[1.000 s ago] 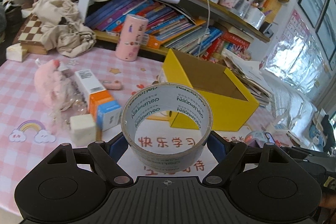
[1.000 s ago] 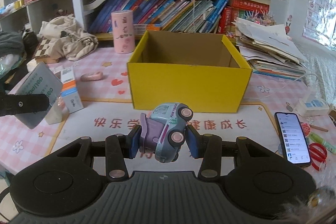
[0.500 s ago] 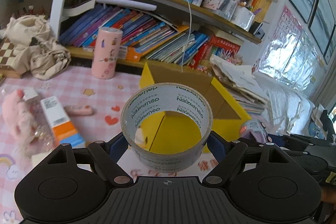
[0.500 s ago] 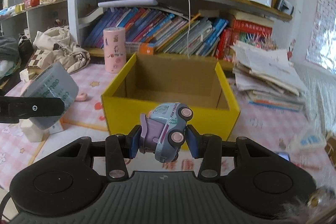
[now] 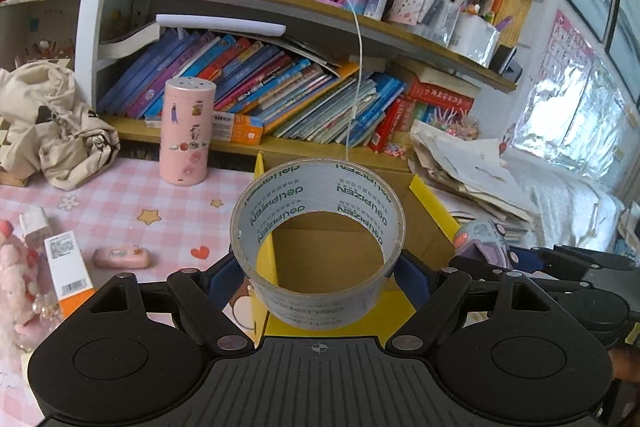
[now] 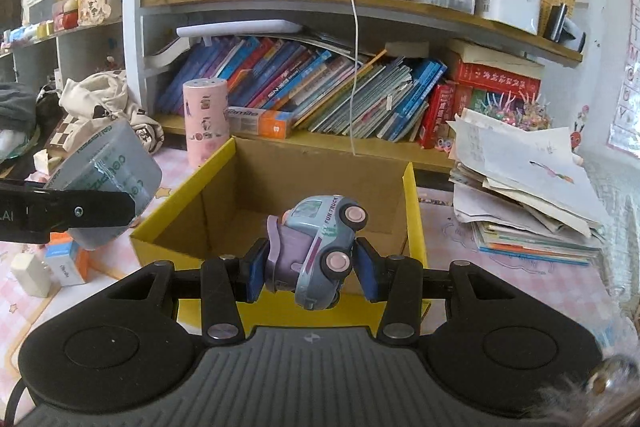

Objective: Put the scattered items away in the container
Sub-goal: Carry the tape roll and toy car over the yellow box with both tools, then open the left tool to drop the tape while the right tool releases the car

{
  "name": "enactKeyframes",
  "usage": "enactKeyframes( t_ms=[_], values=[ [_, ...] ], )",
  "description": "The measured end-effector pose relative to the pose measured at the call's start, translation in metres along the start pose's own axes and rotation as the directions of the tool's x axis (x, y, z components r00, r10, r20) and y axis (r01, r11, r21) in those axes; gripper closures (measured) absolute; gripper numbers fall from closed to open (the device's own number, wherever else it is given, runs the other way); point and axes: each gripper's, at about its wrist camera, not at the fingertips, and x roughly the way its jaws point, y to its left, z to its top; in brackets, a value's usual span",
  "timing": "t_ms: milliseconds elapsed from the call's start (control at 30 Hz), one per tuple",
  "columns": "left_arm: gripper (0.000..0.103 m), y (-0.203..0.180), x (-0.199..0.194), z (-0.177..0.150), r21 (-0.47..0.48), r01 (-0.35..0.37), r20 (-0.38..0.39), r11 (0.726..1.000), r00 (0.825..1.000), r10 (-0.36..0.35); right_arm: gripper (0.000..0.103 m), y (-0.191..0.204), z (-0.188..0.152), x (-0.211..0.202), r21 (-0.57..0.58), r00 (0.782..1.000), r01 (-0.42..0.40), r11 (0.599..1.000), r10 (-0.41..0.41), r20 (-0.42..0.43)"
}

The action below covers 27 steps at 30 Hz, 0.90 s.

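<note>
My left gripper [image 5: 318,277] is shut on a roll of clear tape [image 5: 318,239], held above the left wall of the yellow cardboard box [image 5: 266,259]. Seen from the right wrist, that tape roll [image 6: 106,183] hangs beside the box's left rim. My right gripper [image 6: 312,267] is shut on a small blue and purple toy truck [image 6: 316,251], held over the front edge of the open yellow box [image 6: 412,211], whose brown inside shows nothing in it. The toy truck [image 5: 480,241] also shows at the right of the left wrist view.
A pink cylinder [image 5: 186,131] stands behind the box by the bookshelf [image 5: 280,87]. Left on the pink checked cloth lie a pink eraser [image 5: 122,257], an orange and white carton [image 5: 70,267] and a pink plush [image 5: 20,287]. A paper stack [image 6: 528,187] lies to the right.
Both grippers have carried their loads forward to the yellow box. The tape roll now sits over the box's left wall and the toy truck over its front edge.
</note>
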Motion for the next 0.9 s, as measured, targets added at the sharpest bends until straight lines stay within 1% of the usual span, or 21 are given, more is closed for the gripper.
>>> enactKeyframes(
  t_ms=[233, 367, 533, 667, 767, 900],
  values=[
    [0.02, -0.011, 0.029, 0.009, 0.027, -0.019, -0.032, 0.999, 0.999, 0.02, 0.06, -0.017, 0.007, 0.026, -0.016, 0.998, -0.055, 0.998, 0.054, -0.035],
    [0.02, -0.019, 0.049, 0.017, 0.086, -0.018, -0.055, 0.996, 0.998, 0.022, 0.06, -0.023, 0.015, 0.043, -0.056, 0.993, -0.098, 0.994, 0.094, -0.067],
    [0.02, -0.027, 0.073, 0.024, 0.172, -0.018, -0.082, 0.985, 0.996, 0.033, 0.06, -0.028, 0.025, 0.069, -0.158, 0.982, -0.153, 0.975, 0.132, -0.134],
    [0.02, -0.029, 0.092, 0.026, 0.215, -0.032, -0.115, 0.976, 0.992, 0.057, 0.06, -0.03, 0.03, 0.09, -0.25, 0.974, -0.178, 0.952, 0.134, -0.184],
    [0.02, -0.03, 0.106, 0.025, 0.273, -0.037, -0.139, 0.961, 0.987, 0.078, 0.06, -0.031, 0.031, 0.105, -0.311, 0.962, -0.213, 0.926, 0.142, -0.235],
    [0.02, -0.036, 0.121, 0.022, 0.399, -0.027, -0.171, 0.916, 0.98, 0.103, 0.06, -0.03, 0.032, 0.124, -0.405, 0.935, -0.285, 0.869, 0.159, -0.318]
  ],
)
